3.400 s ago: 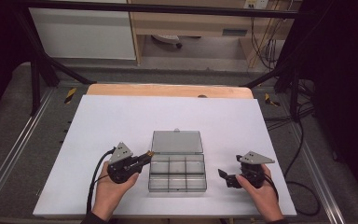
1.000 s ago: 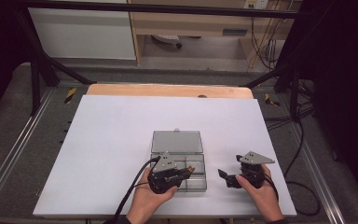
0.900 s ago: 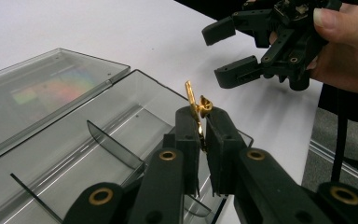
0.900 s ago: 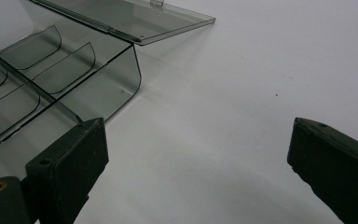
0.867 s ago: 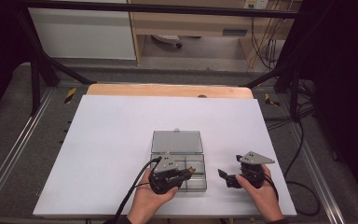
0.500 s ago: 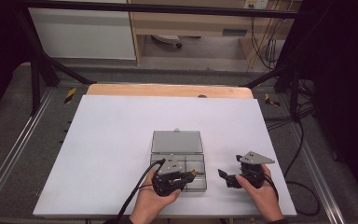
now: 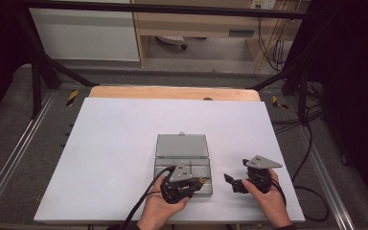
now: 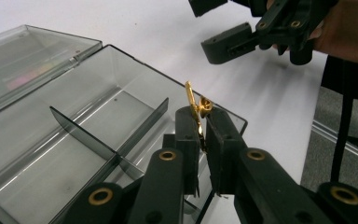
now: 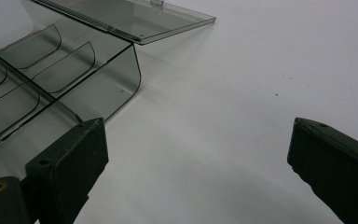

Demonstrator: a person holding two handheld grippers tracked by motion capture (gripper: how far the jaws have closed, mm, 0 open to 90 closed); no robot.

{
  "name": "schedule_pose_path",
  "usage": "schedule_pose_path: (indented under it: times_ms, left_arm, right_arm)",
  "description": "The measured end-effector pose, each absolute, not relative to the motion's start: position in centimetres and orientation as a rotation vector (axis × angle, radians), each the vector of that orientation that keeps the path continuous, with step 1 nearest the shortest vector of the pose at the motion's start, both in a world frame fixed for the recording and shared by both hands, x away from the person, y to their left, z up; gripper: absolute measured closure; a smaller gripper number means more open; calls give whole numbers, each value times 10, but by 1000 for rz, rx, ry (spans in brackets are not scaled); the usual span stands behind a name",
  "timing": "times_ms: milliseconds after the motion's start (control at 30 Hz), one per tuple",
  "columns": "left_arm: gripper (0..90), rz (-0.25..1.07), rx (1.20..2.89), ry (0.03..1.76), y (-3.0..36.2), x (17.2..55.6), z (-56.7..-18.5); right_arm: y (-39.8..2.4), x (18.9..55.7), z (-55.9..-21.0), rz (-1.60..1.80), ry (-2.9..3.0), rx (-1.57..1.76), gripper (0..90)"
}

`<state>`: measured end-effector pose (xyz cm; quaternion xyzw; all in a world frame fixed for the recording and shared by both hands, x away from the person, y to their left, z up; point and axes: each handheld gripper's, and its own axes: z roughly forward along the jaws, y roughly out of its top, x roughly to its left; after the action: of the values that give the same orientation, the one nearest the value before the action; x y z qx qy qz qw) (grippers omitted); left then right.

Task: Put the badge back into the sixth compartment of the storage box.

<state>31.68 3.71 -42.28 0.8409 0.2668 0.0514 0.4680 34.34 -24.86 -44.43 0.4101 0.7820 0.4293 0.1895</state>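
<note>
A small gold clip (image 8: pixel 196 108) is pinched upright in the nearly closed left gripper (image 8: pixel 199 122) above the near right compartment of the open clear box (image 7: pixel 184 165), seemingly to be dropped in, while the right gripper (image 7: pixel 233 182) is held wide open and empty on the table (image 7: pixel 115 134) just right of it

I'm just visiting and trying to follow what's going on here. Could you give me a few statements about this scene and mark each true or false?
1. The left gripper pinches a small gold piece. True.
2. The box has its lid closed. False: the lid lies open, flat on the table.
3. The right gripper has its jaws wide apart with nothing between them. True.
4. The gold piece lies in the middle of the table. False: it is held over the box.
</note>
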Motion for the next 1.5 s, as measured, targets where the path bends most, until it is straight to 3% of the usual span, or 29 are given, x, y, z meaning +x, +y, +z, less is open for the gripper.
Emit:
schedule_pose_path:
  times_ms: [333, 633, 1267, 1500]
  left_arm:
    - [830, 130, 2068, 654, 35, 316, -424]
    - [578, 189, 1999, 690, 45, 311, -416]
    - [410, 258, 1946, 731, 71, 312, -411]
    - [240, 308, 1937, 801, 85, 315, -407]
  right_arm:
    - [-249, 343, -444, 1207, 2190, 1160, 54]
    - [-249, 343, -443, 1208, 2192, 1151, 51]
    - [-244, 343, -446, 1190, 2196, 1143, 43]
    - [-244, 343, -445, 1193, 2189, 1136, 43]
